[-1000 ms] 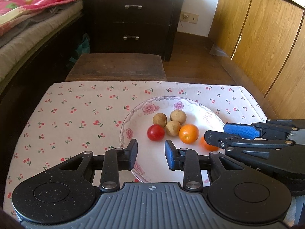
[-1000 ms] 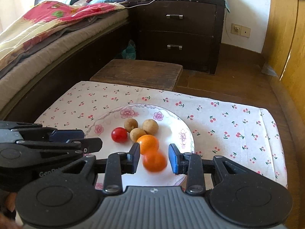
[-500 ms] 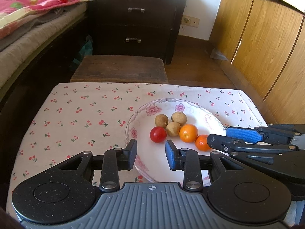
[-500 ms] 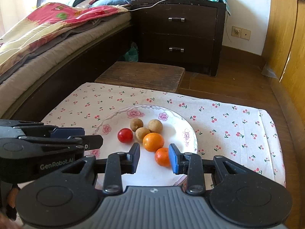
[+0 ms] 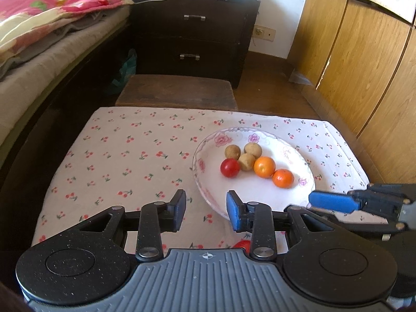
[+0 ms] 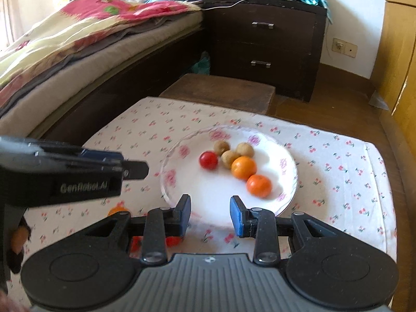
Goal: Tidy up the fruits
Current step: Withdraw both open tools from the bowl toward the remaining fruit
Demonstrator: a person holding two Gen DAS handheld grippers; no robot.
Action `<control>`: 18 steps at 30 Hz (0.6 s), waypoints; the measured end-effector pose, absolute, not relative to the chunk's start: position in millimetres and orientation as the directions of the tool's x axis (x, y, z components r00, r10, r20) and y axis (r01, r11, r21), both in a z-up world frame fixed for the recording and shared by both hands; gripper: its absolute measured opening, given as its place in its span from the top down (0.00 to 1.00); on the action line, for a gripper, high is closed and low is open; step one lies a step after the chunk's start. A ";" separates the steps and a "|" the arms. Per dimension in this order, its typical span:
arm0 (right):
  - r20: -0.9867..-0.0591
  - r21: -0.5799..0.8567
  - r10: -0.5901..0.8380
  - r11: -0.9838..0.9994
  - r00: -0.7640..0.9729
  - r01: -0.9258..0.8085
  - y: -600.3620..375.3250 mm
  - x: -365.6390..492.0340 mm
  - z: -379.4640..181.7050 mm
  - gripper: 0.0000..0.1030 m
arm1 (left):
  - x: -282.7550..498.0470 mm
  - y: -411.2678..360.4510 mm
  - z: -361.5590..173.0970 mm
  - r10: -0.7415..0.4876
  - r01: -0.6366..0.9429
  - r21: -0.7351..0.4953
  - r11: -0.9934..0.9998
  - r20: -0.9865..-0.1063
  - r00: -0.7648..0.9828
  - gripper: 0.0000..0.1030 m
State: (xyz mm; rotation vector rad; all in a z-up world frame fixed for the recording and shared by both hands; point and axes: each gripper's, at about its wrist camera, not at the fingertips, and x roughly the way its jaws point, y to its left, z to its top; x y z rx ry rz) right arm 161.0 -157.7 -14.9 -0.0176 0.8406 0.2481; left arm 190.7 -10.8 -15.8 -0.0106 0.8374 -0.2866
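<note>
Both grippers, left (image 5: 206, 209) & right (image 6: 210, 214), jaws apart, empty, frame bottom; plate (image 5: 299, 156) center w/ tomato (image 5: 229, 167), two oranges (image 5: 264, 166).

left wrist: low, facing forward | right wrist: same | shared: plate (image 5: 205, 182) (image 6: 166, 182)

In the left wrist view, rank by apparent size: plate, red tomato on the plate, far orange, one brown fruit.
1. Plate, by far.
2. Far orange.
3. Red tomato, about even with the orange; unsure.
4. Brown fruit, though farther from the camera.
</note>
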 end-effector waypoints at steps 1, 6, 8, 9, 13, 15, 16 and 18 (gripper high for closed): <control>-0.743 0.081 0.213 0.969 0.635 -0.232 -155.5 158.5 -16.0 0.67 | 188.6 -9.5 -15.6 -0.254 0.247 -0.121 0.961 -0.731 0.633 0.58; -0.756 0.077 0.222 0.964 0.616 -0.253 -147.5 147.8 -21.7 0.67 | 179.1 -8.5 -15.9 -0.260 0.259 -0.118 0.959 -0.733 0.628 0.58; -0.758 0.081 0.225 0.964 0.612 -0.254 -146.6 145.1 -22.1 0.67 | 175.0 -7.9 -16.8 -0.260 0.262 -0.116 0.958 -0.735 0.626 0.58; -0.757 0.083 0.226 0.964 0.613 -0.253 -146.7 143.9 -22.0 0.67 | 173.1 -7.4 -17.0 -0.260 0.263 -0.115 0.958 -0.736 0.625 0.58; -0.755 0.095 0.227 0.966 0.615 -0.240 -148.8 140.4 -21.5 0.67 | 167.0 -5.8 -16.3 -0.256 0.262 -0.110 0.959 -0.734 0.629 0.57; -0.754 0.097 0.227 0.967 0.616 -0.237 -148.7 138.4 -21.6 0.67 | 163.9 -5.6 -15.9 -0.256 0.265 -0.107 0.958 -0.733 0.630 0.57; -0.755 0.099 0.228 0.966 0.615 -0.237 -148.2 137.5 -21.9 0.67 | 162.5 -5.8 -16.0 -0.256 0.267 -0.106 0.958 -0.733 0.630 0.56; -0.756 0.104 0.232 0.966 0.612 -0.238 -146.5 135.8 -22.6 0.67 | 160.0 -5.9 -16.0 -0.256 0.271 -0.101 0.957 -0.733 0.630 0.55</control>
